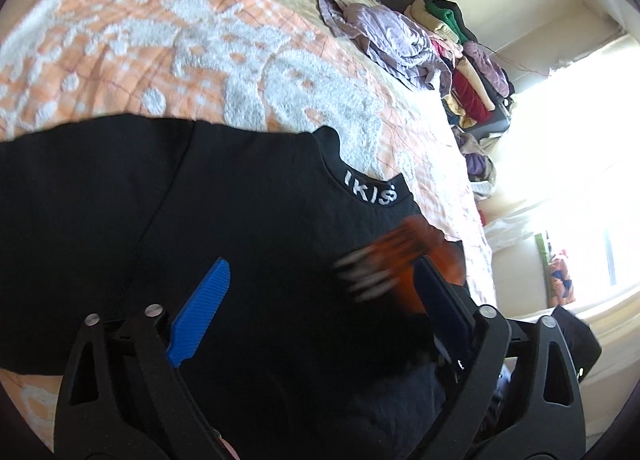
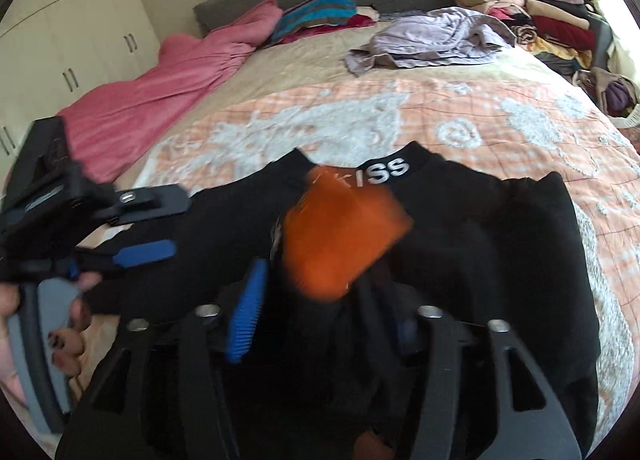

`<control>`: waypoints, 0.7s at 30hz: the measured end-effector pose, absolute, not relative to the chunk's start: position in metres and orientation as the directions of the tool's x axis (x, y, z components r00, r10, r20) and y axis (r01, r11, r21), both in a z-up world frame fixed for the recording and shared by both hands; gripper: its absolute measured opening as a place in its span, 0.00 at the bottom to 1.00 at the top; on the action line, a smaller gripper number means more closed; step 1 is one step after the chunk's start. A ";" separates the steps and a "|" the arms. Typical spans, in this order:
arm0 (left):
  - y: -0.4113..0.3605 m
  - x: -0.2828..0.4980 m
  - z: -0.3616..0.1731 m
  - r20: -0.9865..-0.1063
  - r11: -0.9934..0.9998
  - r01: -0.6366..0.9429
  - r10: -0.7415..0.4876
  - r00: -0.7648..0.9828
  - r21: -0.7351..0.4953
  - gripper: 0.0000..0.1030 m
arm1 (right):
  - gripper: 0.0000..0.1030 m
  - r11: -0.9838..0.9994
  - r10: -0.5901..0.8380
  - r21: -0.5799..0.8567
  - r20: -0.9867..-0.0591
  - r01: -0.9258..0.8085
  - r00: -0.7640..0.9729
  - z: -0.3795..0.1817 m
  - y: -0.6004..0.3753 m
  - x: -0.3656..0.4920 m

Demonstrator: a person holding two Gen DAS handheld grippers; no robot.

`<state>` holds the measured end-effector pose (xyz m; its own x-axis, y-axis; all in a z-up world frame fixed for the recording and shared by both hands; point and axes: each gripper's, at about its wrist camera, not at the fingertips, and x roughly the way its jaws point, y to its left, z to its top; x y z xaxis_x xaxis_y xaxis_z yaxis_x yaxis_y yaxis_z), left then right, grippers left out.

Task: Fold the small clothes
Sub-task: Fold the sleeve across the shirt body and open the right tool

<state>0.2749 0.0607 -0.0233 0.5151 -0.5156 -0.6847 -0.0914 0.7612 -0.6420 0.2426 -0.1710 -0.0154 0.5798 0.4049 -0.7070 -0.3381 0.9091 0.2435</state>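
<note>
2 tongs hover over a black top (image 2: 480, 228) on the bed (image 2: 320, 60): left tongs (image 1: 320, 300) apart and empty, right tongs (image 2: 332, 312) apart around a blurred orange piece (image 2: 344, 236).

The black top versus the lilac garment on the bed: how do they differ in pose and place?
The black top lies spread flat at the near end of the bed, its lettered collar showing; the lilac garment sits crumpled in a heap farther up, near the headboard. The black top has both grippers over it and an orange piece on it; nothing is near the lilac garment. Both rest on the same bedcover.
</note>
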 end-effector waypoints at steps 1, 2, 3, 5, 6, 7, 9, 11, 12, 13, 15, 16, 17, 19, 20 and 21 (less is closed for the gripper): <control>0.060 0.274 -0.025 -0.681 0.754 -0.091 -0.525 0.510 -0.650 0.78 | 0.65 0.902 0.421 0.251 -0.698 -0.353 0.579 -0.012 -0.172 0.238; 0.060 0.274 -0.027 -0.680 0.750 -0.091 -0.532 0.505 -0.655 0.75 | 0.65 0.892 0.440 0.258 -0.688 -0.372 0.577 -0.009 -0.173 0.232; 0.059 0.273 -0.028 -0.679 0.747 -0.090 -0.539 0.499 -0.659 0.75 | 0.65 0.887 0.449 0.264 -0.684 -0.378 0.574 -0.007 -0.174 0.228; 0.056 0.272 -0.032 -0.678 0.741 -0.085 -0.554 0.483 -0.666 0.72 | 0.66 0.880 0.467 0.292 -0.675 -0.374 0.572 -0.002 -0.184 0.222; 0.053 0.271 -0.034 -0.678 0.738 -0.083 -0.562 0.474 -0.669 0.71 | 0.66 0.878 0.473 0.309 -0.670 -0.365 0.572 -0.001 -0.188 0.220; 0.050 0.271 -0.037 -0.680 0.737 -0.082 -0.568 0.464 -0.671 0.71 | 0.66 0.877 0.479 0.328 -0.664 -0.352 0.575 0.000 -0.196 0.218; 0.046 0.271 -0.042 -0.685 0.737 -0.083 -0.573 0.450 -0.671 0.71 | 0.66 0.885 0.465 0.338 -0.661 -0.320 0.589 0.001 -0.207 0.215; 0.041 0.272 -0.046 -0.713 0.765 -0.089 -0.543 0.442 -0.638 0.69 | 0.66 0.899 0.439 0.325 -0.661 -0.295 0.608 0.001 -0.216 0.211; 0.037 0.271 -0.047 -0.729 0.783 -0.089 -0.522 0.444 -0.615 0.66 | 0.66 0.907 0.422 0.314 -0.663 -0.281 0.618 0.001 -0.220 0.210; 0.035 0.270 -0.048 -0.744 0.803 -0.089 -0.497 0.447 -0.589 0.65 | 0.66 0.913 0.408 0.303 -0.667 -0.273 0.624 0.000 -0.223 0.209; 0.031 0.264 -0.045 -0.780 0.851 -0.095 -0.423 0.461 -0.517 0.65 | 0.66 0.923 0.384 0.290 -0.672 -0.252 0.633 -0.001 -0.231 0.210; 0.031 0.260 -0.044 -0.790 0.866 -0.097 -0.394 0.469 -0.490 0.65 | 0.66 0.926 0.377 0.289 -0.673 -0.242 0.637 -0.001 -0.235 0.210; 0.031 0.257 -0.042 -0.792 0.874 -0.096 -0.380 0.477 -0.477 0.65 | 0.66 0.928 0.373 0.291 -0.672 -0.235 0.640 -0.001 -0.240 0.210; 0.033 0.253 -0.042 -0.805 0.891 -0.105 -0.342 0.485 -0.442 0.65 | 0.66 0.928 0.368 0.298 -0.666 -0.221 0.649 -0.001 -0.249 0.211; 0.033 0.254 -0.042 -0.807 0.894 -0.098 -0.342 0.481 -0.437 0.64 | 0.66 0.930 0.364 0.299 -0.665 -0.214 0.653 0.000 -0.252 0.211; 0.030 0.255 -0.045 -0.809 0.895 -0.090 -0.347 0.474 -0.436 0.64 | 0.66 0.931 0.359 0.300 -0.662 -0.207 0.658 0.001 -0.256 0.211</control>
<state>0.2549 0.0299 -0.0445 0.4741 -0.3467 -0.8093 -0.0898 0.8954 -0.4362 0.2112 -0.2562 0.0006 0.6581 0.3593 -0.6617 -0.2067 0.9313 0.3001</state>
